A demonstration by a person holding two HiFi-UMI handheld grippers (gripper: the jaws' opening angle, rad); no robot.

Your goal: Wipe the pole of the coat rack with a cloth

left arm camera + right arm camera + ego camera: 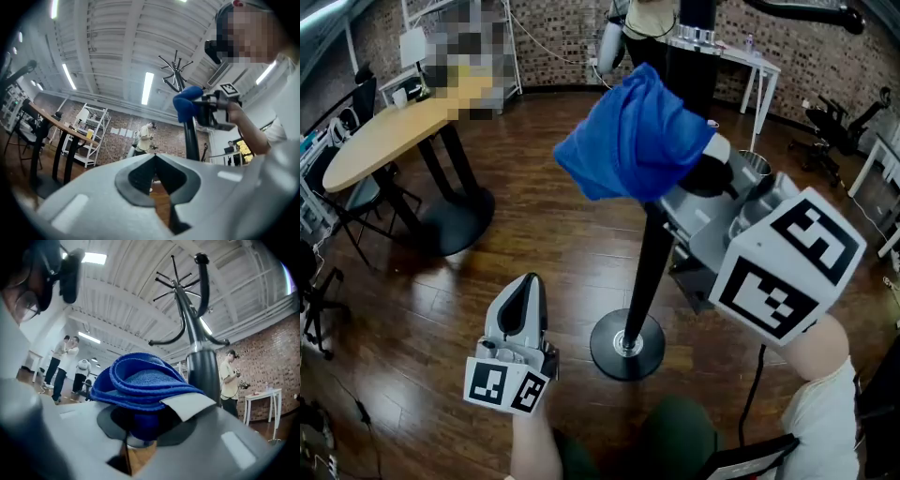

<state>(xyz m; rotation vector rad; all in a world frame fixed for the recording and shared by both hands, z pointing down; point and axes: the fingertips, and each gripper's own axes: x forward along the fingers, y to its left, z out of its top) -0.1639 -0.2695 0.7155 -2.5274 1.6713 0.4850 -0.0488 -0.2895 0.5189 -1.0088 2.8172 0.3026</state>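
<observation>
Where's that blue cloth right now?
The blue cloth sits upper centre in the head view, clamped in the right tongs and bunched against the coat rack's black pole, high above its round base.

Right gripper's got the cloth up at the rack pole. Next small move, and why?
Probably press the cloth in the right gripper sideways onto the pole and slide it down. The jaws are clamped on the cloth, it sits right beside the upper pole, and a long bare stretch runs below it to the base.
</observation>
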